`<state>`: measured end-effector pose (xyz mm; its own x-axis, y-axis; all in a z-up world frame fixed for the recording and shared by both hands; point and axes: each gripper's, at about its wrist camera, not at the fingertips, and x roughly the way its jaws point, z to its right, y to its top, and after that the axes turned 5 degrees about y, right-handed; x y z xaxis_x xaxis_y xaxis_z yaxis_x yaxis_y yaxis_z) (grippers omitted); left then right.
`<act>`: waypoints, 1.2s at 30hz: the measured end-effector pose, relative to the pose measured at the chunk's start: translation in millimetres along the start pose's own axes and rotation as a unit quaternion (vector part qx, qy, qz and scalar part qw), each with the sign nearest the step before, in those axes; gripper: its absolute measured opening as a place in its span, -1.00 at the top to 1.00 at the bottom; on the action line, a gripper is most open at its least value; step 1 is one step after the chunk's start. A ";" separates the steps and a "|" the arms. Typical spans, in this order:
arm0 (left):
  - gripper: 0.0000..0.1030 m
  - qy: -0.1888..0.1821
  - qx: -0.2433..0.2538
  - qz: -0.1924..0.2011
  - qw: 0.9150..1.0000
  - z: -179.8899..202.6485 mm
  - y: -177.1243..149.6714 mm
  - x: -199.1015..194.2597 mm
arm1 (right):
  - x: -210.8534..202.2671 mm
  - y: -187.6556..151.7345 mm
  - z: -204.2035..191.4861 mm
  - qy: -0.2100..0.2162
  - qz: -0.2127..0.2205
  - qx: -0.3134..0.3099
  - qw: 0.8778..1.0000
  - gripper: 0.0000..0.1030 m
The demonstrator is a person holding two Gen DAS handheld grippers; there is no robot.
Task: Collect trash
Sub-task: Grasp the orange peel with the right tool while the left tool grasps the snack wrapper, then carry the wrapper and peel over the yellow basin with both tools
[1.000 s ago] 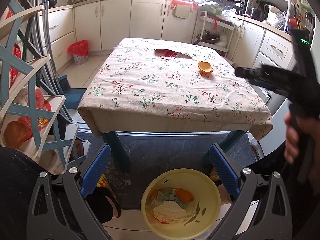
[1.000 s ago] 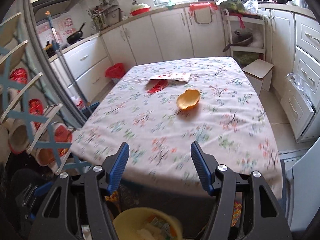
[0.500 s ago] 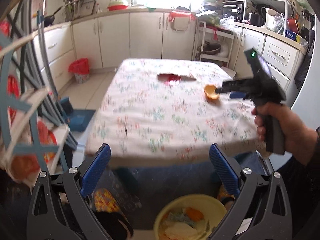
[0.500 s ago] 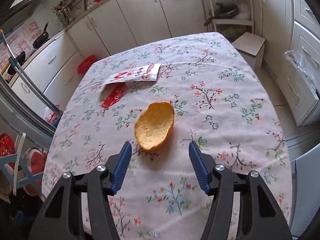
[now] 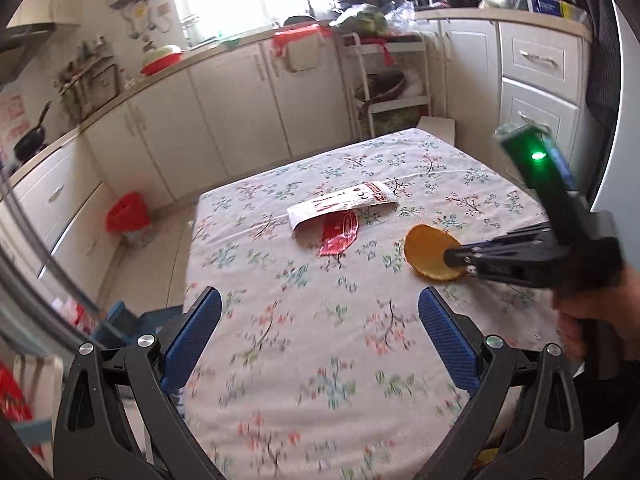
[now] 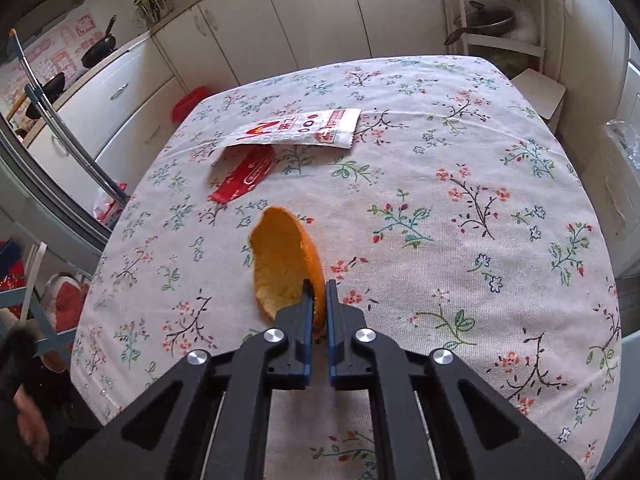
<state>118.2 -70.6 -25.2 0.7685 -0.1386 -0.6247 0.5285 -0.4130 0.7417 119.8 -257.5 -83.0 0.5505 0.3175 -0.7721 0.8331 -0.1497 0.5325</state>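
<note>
Right gripper [image 6: 316, 288] reaches low across the table [image 6: 480, 168] from its near right side, fingers pointing toward the middle, nearly level with the cloth. Its blue pads are pressed together on the near edge of the peel [image 6: 284, 260], an orange, cupped piece standing on edge between them. Whether the peel has left the cloth cannot be told.

Left gripper [image 5: 320, 320] hangs above the near end of the table, fingers wide apart and holding nothing, aimed at the far side.

White wrapper [image 6: 300, 130] lies flat toward the far side of the table, with a red wrapper [image 6: 244, 176] tucked partly under its near edge. Both sit beyond the peel and apart from it.

Left view shows what the right cannot: the right gripper [image 5: 464, 258] seen from the side, its tip over the peel [image 5: 426, 252], a green light on its body, and the person's hand [image 5: 588, 312] round the handle at the right edge. It also shows a red bin [image 5: 128, 214] on the floor by the cabinets. Right view alone shows the pinch itself, pads flush against both faces of the peel.
</note>
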 end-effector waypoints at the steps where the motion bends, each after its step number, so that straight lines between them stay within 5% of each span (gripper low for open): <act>1: -0.84 -0.003 0.008 -0.005 1.000 2.3 5.8 13.2 | -4.5 -0.7 1.4 0.007 0.002 0.002 1.000 0.90; 13: -0.81 0.009 0.082 -0.034 0.996 44.4 44.8 140.9 | -25.8 1.8 34.3 0.013 -0.002 0.033 0.999 0.90; 23: -0.74 0.053 0.129 -0.022 0.990 62.1 75.3 202.3 | -24.0 10.0 56.2 0.048 -0.013 0.075 0.996 0.90; 26: -0.40 0.038 0.129 -0.029 0.991 61.4 82.3 212.6 | -20.9 10.1 56.6 0.055 -0.018 0.080 0.995 0.90; 31: 0.75 -0.021 0.098 -0.057 0.993 62.1 88.5 224.5 | -17.0 12.2 55.7 0.058 -0.021 0.081 0.995 0.90; 33: 0.96 -0.041 0.085 -0.072 0.993 63.4 89.7 224.3 | -17.2 12.3 56.4 0.059 -0.021 0.082 0.995 0.90; 36: 0.99 -0.059 0.082 -0.077 0.992 66.4 87.0 212.4 | -16.9 13.7 56.1 0.060 -0.020 0.081 0.995 0.90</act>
<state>303.4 -195.8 -109.6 0.6306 -0.1640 -0.7586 0.5629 -0.5762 0.5925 124.9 -317.4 -82.2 0.5142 0.4351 -0.7391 0.8574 -0.2812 0.4310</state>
